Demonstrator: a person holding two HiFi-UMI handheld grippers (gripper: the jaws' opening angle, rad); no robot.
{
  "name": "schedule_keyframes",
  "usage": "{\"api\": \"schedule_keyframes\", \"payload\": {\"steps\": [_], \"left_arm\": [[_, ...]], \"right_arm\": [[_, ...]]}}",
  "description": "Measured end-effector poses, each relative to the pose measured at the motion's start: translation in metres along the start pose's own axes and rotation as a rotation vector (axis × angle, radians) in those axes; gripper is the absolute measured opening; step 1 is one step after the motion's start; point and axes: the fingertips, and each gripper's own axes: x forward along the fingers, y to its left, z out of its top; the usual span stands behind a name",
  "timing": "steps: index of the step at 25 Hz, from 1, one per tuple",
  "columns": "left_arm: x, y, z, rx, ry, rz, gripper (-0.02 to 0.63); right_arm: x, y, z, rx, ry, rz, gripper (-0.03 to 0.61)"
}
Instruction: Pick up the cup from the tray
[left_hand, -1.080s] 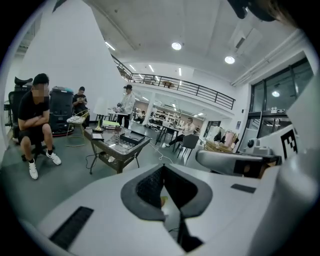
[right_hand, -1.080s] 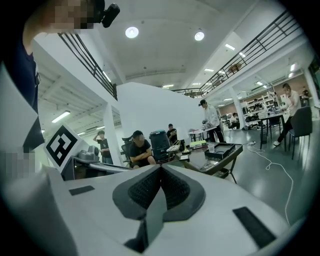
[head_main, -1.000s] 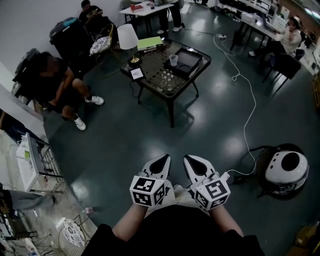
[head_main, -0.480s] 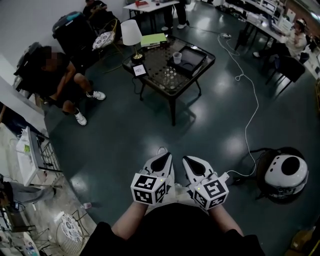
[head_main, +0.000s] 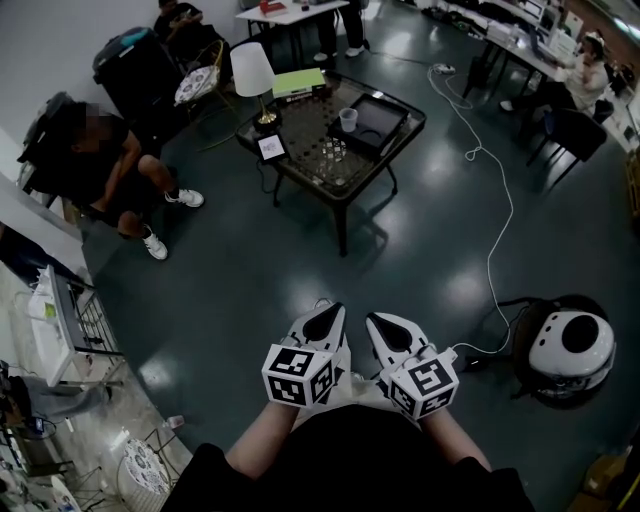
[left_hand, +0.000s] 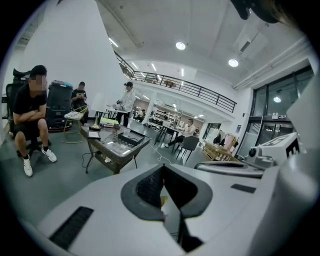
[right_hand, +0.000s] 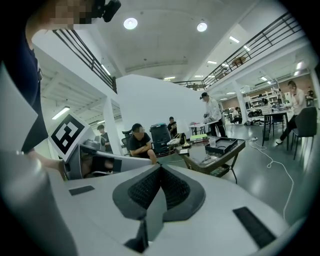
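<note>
Left gripper (head_main: 322, 320) and right gripper (head_main: 388, 326) both closed tip to tip, holding nothing, low near the body. Cup (head_main: 347, 119) upright at edge of tray (head_main: 380, 122) on low table (head_main: 300, 140), well apart from both. Nothing done yet: approach, grasp and lift all left to do.

White left gripper (head_main: 324, 314) and right gripper (head_main: 386, 322), dark ribbed pads (right_hand: 145, 189), a black-and-white marker cube (head_main: 297, 376) on each; black top (head_main: 350, 468)
</note>
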Motion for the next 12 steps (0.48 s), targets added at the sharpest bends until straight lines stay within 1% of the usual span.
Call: {"api": "schedule_keyframes", "payload": {"steps": [12], "left_arm": [[0.046, 0.042, 0.032, -0.018, 0.001, 0.002, 0.009]], "right_arm": [[0.062, -0.041, 0.030, -0.019, 0.001, -0.004, 0.011]]}}
